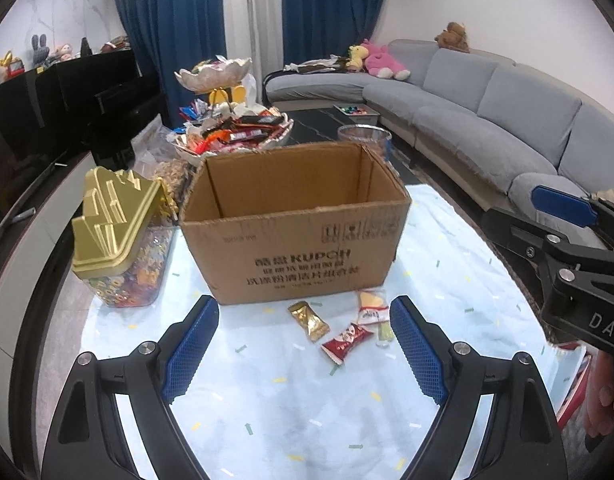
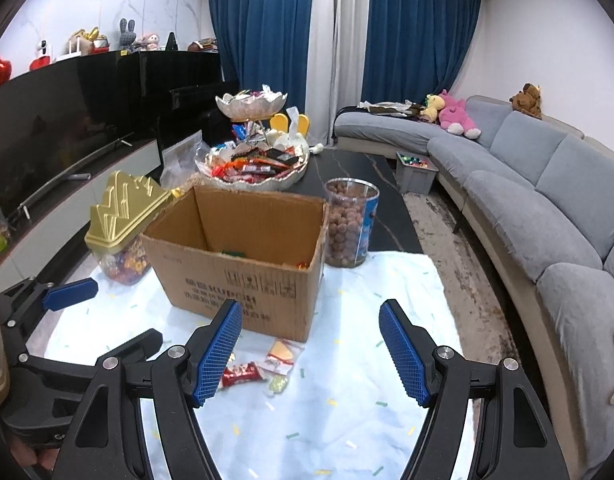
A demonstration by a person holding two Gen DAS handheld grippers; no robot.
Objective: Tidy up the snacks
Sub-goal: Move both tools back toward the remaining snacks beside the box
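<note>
On the left of the surface stands one clear plastic jar with a stepped gold lid [image 1: 115, 224], packed with colourful sweets, just beside the left wall of one open brown cardboard box with printed lettering [image 1: 295, 236]. Behind the box rises one two-tier shell-shaped serving dish [image 1: 235, 136], its lower bowl heaped with wrapped snacks. To the right of the box, toward the back, stands one clear round tub of brown balls [image 2: 351, 224]. One grey tray of small coloured pieces [image 2: 415, 172] sits further back on the dark part of the surface, near the long grey sofa [image 1: 487, 120].

The surface is spread with a pale blue cloth with small confetti marks [image 1: 287, 408]. On it, just in front of the box, lie four loose snacks: one gold foil packet [image 1: 308, 321], one red KitKat wrapper [image 1: 346, 341], one clear packet with a yellow piece inside [image 1: 372, 305], and one small clear packet of pale green sweet [image 1: 384, 333]. All four lie close together, some touching.

The left gripper [image 1: 305, 350] hangs over the cloth with its jaws wide and empty, the four snacks lying ahead between its blue pads. The right gripper [image 2: 311, 350] is to the right of it, jaws likewise spread wide and holding nothing, above the cloth near the box's front corner. The box holds a few items, barely visible at its bottom.
</note>
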